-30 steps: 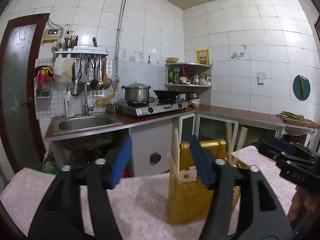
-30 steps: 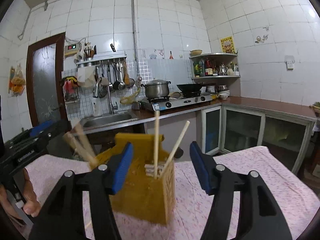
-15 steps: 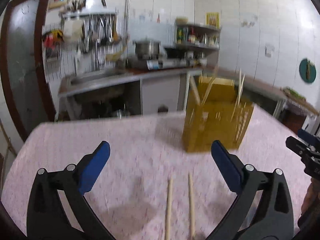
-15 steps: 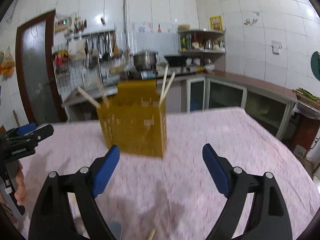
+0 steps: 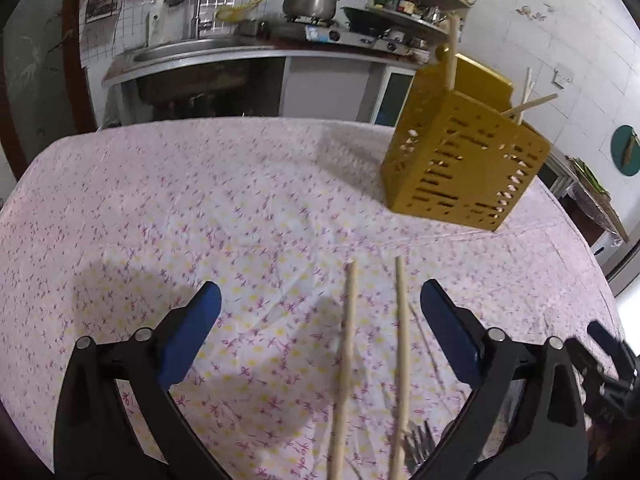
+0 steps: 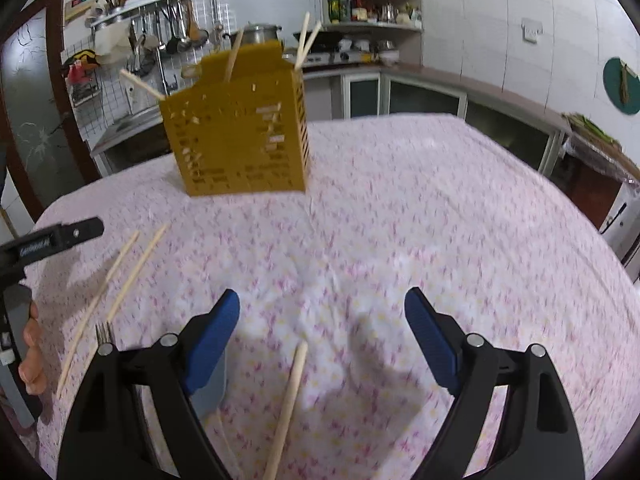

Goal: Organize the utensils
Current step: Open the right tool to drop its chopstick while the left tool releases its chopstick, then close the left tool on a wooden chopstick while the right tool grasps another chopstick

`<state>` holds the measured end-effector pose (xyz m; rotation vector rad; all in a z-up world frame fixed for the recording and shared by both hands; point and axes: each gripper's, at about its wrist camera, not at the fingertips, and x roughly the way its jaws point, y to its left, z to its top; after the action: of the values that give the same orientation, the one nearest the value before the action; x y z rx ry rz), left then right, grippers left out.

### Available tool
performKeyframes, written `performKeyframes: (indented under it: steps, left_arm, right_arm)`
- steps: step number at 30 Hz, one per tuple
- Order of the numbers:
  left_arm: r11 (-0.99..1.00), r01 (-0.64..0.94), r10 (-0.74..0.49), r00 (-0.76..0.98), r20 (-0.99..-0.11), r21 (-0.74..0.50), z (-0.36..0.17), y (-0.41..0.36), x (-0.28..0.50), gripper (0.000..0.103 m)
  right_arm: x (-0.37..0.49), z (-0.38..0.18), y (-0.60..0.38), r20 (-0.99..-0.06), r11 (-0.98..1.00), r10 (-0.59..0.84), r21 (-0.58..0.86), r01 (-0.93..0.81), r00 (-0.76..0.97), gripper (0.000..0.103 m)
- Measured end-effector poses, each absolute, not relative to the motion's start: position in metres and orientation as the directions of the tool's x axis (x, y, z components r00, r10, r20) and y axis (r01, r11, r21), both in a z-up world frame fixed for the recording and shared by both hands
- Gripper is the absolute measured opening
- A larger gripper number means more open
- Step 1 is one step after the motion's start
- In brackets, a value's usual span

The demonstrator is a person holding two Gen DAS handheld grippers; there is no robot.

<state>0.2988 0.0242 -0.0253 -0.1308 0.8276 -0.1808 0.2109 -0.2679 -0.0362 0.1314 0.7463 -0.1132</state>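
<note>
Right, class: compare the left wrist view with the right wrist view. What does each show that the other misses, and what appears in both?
Only the left wrist view shows the steel sink head-on and the left tool, open over the two chopsticks.

Only the right wrist view shows a single chopstick lying between the open fingers of the right tool, and the hand holding the other tool.

Both show the yellow utensil holder with chopsticks standing in it, the pair of chopsticks on the floral tablecloth, a fork and the pot.
</note>
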Motion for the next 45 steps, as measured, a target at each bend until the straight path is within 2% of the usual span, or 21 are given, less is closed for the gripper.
performKeyframes:
  steps: [2,4,8,10,17,23,27,32,33,34,35,37,45]
  left_arm:
    - [0.976,0.120,-0.218,0.644,-0.734,-0.184,-0.027,0.019,0.302,0.089]
    - [0.978,0.138,-0.207,0.631,-0.747,-0.154,-0.029,0.012,0.303,0.076]
    - [0.979,0.174,-0.193,0.602,-0.775,-0.109,-0.037,-0.002,0.304,0.066]
    - [0.979,0.183,-0.181,0.598,-0.781,-0.087,-0.038,-0.005,0.304,0.059]
    - [0.981,0.188,-0.149,0.568,-0.809,-0.048,-0.046,-0.011,0.310,0.050]
    - [0.978,0.209,-0.125,0.557,-0.821,-0.007,-0.051,-0.019,0.317,0.050]
    - [0.976,0.217,-0.144,0.537,-0.831,-0.029,-0.050,-0.017,0.321,0.049]
    - [0.978,0.208,-0.124,0.541,-0.832,-0.011,-0.050,-0.017,0.324,0.039]
    - [0.978,0.206,-0.122,0.542,-0.832,-0.009,-0.049,-0.016,0.324,0.034]
    - [0.979,0.204,-0.121,0.543,-0.831,-0.009,-0.049,-0.015,0.325,0.023]
    - [0.979,0.203,-0.123,0.541,-0.832,-0.013,-0.048,-0.014,0.324,0.016]
    - [0.978,0.203,-0.143,0.532,-0.834,-0.038,-0.046,-0.011,0.324,0.007]
    - [0.977,0.193,-0.184,0.533,-0.826,-0.093,-0.040,-0.002,0.320,0.005]
  right_arm:
    - [0.208,-0.041,-0.263,-0.698,0.987,-0.069,0.055,0.150,0.712,0.082]
    - [0.205,-0.045,-0.256,-0.710,0.988,-0.093,0.024,0.155,0.698,0.075]
    - [0.202,-0.050,-0.257,-0.739,0.987,-0.068,0.047,0.152,0.670,0.057]
    - [0.200,-0.051,-0.257,-0.749,0.987,-0.065,0.047,0.151,0.660,0.052]
    - [0.198,-0.057,-0.251,-0.772,0.990,-0.059,0.038,0.138,0.633,0.038]
    - [0.201,-0.059,-0.247,-0.783,0.991,-0.069,0.020,0.135,0.618,0.038]
    - [0.210,-0.059,-0.245,-0.791,0.992,-0.071,0.007,0.124,0.607,0.035]
    - [0.212,-0.058,-0.243,-0.792,0.994,-0.068,0.001,0.113,0.607,0.029]
    - [0.212,-0.058,-0.243,-0.791,0.994,-0.064,0.007,0.114,0.608,0.026]
    - [0.213,-0.058,-0.244,-0.789,0.994,-0.059,0.013,0.112,0.612,0.023]
    - [0.214,-0.058,-0.244,-0.789,0.993,-0.056,0.017,0.113,0.612,0.016]
    - [0.214,-0.058,-0.246,-0.788,0.993,-0.051,0.027,0.116,0.613,0.011]
    - [0.213,-0.057,-0.258,-0.785,0.987,0.005,0.105,0.125,0.620,0.007]
